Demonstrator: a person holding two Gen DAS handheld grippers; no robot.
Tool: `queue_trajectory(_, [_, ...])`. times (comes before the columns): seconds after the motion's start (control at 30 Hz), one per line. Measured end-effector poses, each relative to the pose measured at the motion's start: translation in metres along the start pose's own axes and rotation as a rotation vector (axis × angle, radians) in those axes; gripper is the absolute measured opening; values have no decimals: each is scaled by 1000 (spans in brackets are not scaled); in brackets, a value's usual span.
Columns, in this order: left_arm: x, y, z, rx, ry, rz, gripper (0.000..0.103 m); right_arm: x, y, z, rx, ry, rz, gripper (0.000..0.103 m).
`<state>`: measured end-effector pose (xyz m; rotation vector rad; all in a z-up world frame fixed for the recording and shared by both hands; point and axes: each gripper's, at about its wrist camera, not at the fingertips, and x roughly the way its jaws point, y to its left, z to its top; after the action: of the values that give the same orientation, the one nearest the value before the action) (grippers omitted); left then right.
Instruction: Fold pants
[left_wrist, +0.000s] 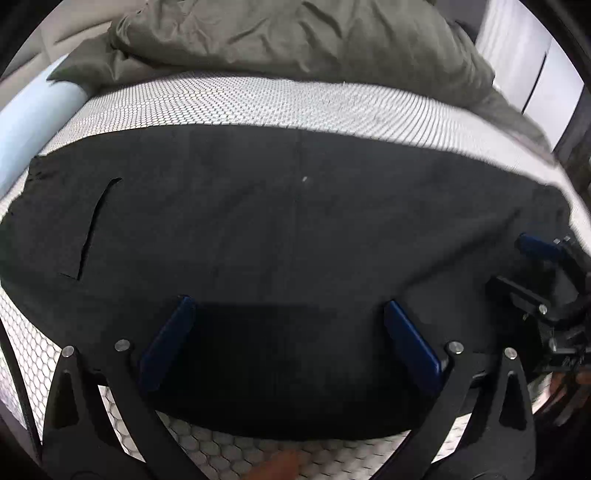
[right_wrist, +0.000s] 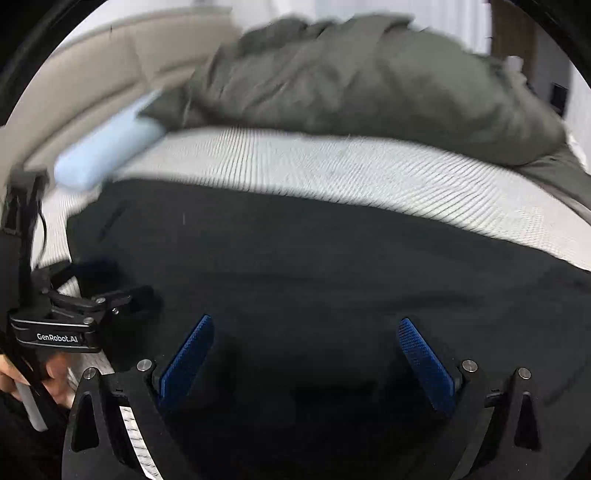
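Note:
Black pants (left_wrist: 280, 221) lie spread flat across the white honeycomb-patterned mattress (left_wrist: 258, 99), with a pocket slit (left_wrist: 96, 225) toward the left. My left gripper (left_wrist: 289, 302) hovers over the near edge of the cloth, open, with nothing between its blue pads (left_wrist: 170, 343). In the right wrist view the same pants (right_wrist: 332, 266) fill the middle. My right gripper (right_wrist: 304, 321) is open above them, its pads (right_wrist: 424, 365) wide apart and empty. Each gripper shows at the edge of the other's view: the right gripper (left_wrist: 524, 267) and the left gripper (right_wrist: 114, 280), held by a hand (right_wrist: 55, 373).
A crumpled olive-green duvet (left_wrist: 295, 37) is heaped along the far side of the mattress. A light blue pillow (right_wrist: 107, 147) lies at the far left against a beige headboard (right_wrist: 110, 55). White cupboard doors (left_wrist: 532, 62) stand at the back right.

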<state>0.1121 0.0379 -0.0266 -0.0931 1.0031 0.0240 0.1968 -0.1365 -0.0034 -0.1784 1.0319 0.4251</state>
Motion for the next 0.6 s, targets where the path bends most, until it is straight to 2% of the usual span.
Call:
queue_trajectory(0.1, [-2, -6, -4, 48, -18, 1, 102, 3, -23, -15, 4, 44, -74, 100])
queue_trajectory(0.23, [-2, 2, -4, 43, -22, -14, 102, -18, -87, -40, 102, 64, -215, 101])
queue_trajectory(0.3, [0, 0, -5, 42, -21, -12, 102, -31, -125, -55, 175, 63, -228, 102])
queue_trajectory(0.37, [-2, -1, -7, 39, -18, -9, 102, -44, -153, -67, 210, 63, -358, 102])
queue_trajectory(0.43, [7, 10, -5, 36, -18, -9, 102, -57, -180, -80, 252, 55, -453, 101])
queue_trajectory(0.53, [7, 11, -2, 34, -17, 4, 102, -68, -199, -91, 310, 15, -370, 101])
queue_trajectory(0.6, [1, 11, -1, 17, -21, 6, 102, -69, -185, -86, 262, 16, -434, 101])
